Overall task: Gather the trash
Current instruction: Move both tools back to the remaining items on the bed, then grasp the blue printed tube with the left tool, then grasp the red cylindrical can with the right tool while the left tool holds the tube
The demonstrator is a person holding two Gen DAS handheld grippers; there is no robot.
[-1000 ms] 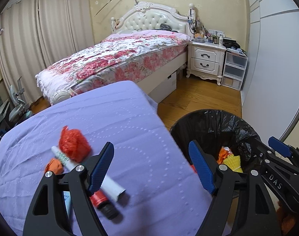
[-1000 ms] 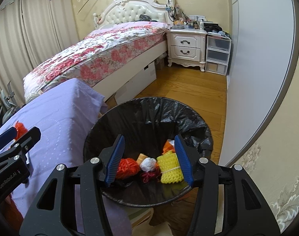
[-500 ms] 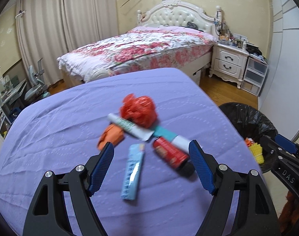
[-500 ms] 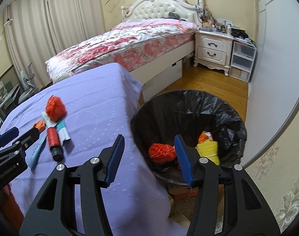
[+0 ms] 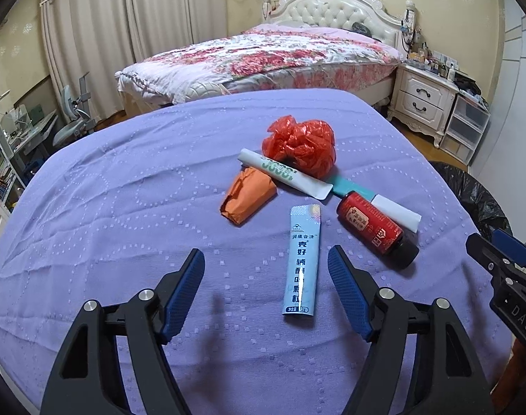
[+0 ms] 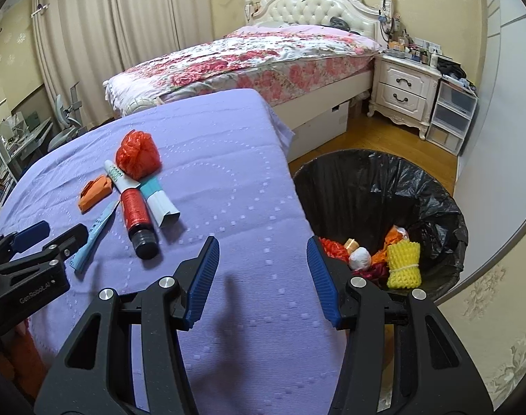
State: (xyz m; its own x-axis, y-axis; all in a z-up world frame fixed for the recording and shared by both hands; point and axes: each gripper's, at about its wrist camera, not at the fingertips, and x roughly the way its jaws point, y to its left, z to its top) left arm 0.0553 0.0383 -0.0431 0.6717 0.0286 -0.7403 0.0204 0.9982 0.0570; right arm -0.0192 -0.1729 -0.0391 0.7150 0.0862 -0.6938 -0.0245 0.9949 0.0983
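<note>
Several pieces of trash lie on the purple-covered table (image 5: 124,207): a crumpled red plastic bag (image 5: 299,145), a white tube (image 5: 283,171), an orange paper wad (image 5: 247,195), a light blue sachet (image 5: 301,259), a red bottle with black cap (image 5: 375,228) and a teal-and-white box (image 5: 384,205). My left gripper (image 5: 266,288) is open and empty, just in front of the sachet. My right gripper (image 6: 261,273) is open and empty over the table's right edge, beside the black-lined bin (image 6: 432,200) holding several trash items.
A bed with a floral cover (image 5: 263,55) stands behind the table. A white nightstand (image 6: 404,91) and plastic drawers (image 6: 451,117) stand at the far right on the wooden floor. A desk and chair (image 5: 65,121) are at the far left. The bin's edge shows in the left wrist view (image 5: 470,190).
Both grippers have swung left from the bin toward the table. The left one now faces the trash pile; the right one has come from over the bin to the table's edge.
</note>
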